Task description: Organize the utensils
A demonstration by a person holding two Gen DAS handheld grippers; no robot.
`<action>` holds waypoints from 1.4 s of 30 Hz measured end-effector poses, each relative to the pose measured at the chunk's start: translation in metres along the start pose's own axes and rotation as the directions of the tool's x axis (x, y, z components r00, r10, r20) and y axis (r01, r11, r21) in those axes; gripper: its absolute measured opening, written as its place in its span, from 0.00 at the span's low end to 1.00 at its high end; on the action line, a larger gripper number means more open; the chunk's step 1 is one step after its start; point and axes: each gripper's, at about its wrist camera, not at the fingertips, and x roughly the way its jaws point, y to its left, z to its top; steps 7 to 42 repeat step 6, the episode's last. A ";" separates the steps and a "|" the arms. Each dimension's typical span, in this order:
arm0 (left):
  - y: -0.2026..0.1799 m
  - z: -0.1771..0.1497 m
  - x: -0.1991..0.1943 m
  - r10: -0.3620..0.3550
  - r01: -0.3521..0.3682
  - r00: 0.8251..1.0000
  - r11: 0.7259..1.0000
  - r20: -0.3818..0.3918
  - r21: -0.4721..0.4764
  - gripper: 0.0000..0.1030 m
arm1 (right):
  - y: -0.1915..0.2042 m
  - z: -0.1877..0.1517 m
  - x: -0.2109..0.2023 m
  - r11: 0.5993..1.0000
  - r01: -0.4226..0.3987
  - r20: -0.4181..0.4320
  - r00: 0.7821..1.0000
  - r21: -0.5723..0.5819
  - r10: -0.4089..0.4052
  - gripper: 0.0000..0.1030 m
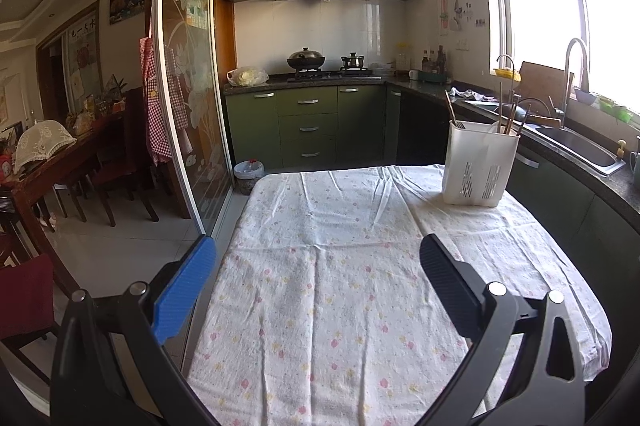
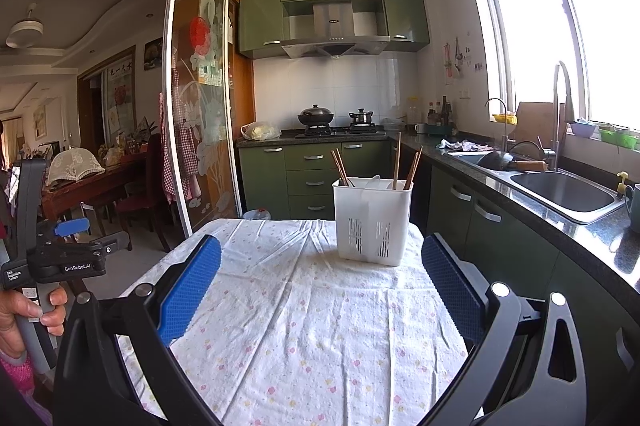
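Observation:
A white slotted utensil holder point(image 1: 480, 163) stands upright at the far right of the table; it also shows in the right wrist view point(image 2: 372, 222). Several wooden chopsticks point(image 2: 400, 161) stick up from its compartments, some on the left point(image 2: 340, 161). My left gripper point(image 1: 316, 266) is open and empty above the near part of the table. My right gripper point(image 2: 320, 270) is open and empty, just short of the holder. The left gripper's body point(image 2: 60, 258) shows at the left edge of the right wrist view, held in a hand.
The table wears a white floral cloth point(image 1: 340, 286). A dark counter with a steel sink point(image 2: 568, 193) and tap runs along the right. Green cabinets and a stove point(image 1: 328, 73) stand at the back. A glass sliding door point(image 1: 188, 73) and dining chairs point(image 1: 116, 161) are at left.

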 end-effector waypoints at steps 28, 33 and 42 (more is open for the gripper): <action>0.006 0.001 0.001 0.005 -0.006 1.000 1.000 -0.014 -0.013 0.94 | 0.000 0.000 0.001 1.000 0.002 -0.003 1.000 0.000 -0.002 0.96; 0.006 0.001 0.001 0.005 -0.006 1.000 1.000 -0.014 -0.013 0.94 | 0.000 0.000 0.001 1.000 0.002 -0.003 1.000 0.000 -0.002 0.96; 0.006 0.001 0.001 0.005 -0.006 1.000 1.000 -0.014 -0.013 0.94 | 0.000 0.000 0.001 1.000 0.002 -0.003 1.000 0.000 -0.002 0.96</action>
